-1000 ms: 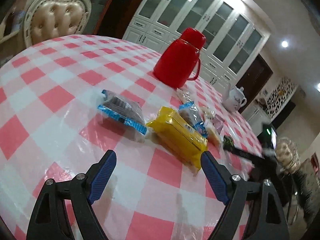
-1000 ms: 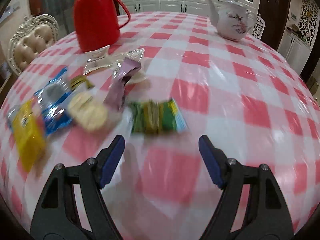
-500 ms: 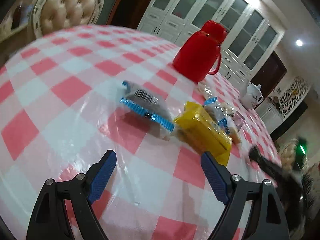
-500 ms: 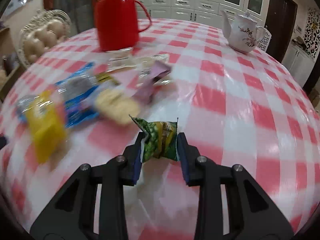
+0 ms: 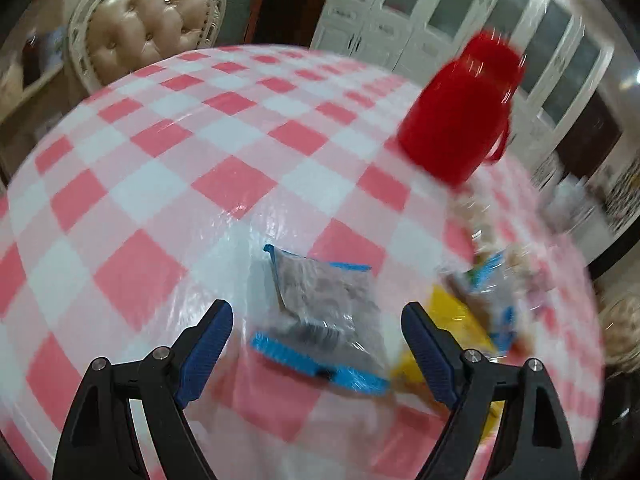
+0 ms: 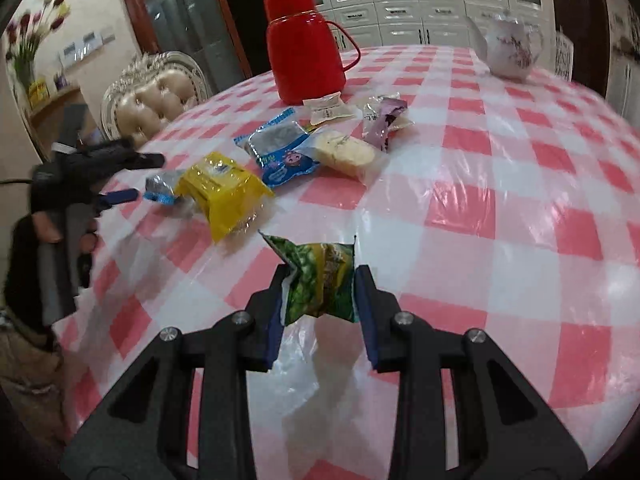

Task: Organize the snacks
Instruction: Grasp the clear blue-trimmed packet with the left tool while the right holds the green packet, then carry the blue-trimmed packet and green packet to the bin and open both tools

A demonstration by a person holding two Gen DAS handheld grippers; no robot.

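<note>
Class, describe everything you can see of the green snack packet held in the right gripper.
The green snack packet is a small crinkled foil or plastic pouch, green with a yellow patch and serrated ends. It is squeezed between the blue pads of the right gripper, its upper corners flaring out. It seems lifted above the checked tablecloth, apart from the other snacks.

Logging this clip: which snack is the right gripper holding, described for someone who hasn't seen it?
On the checked table, nearer the camera than the snack pile by the red flask, the right gripper pinches a crumpled packet. It is the only green one.
</note>
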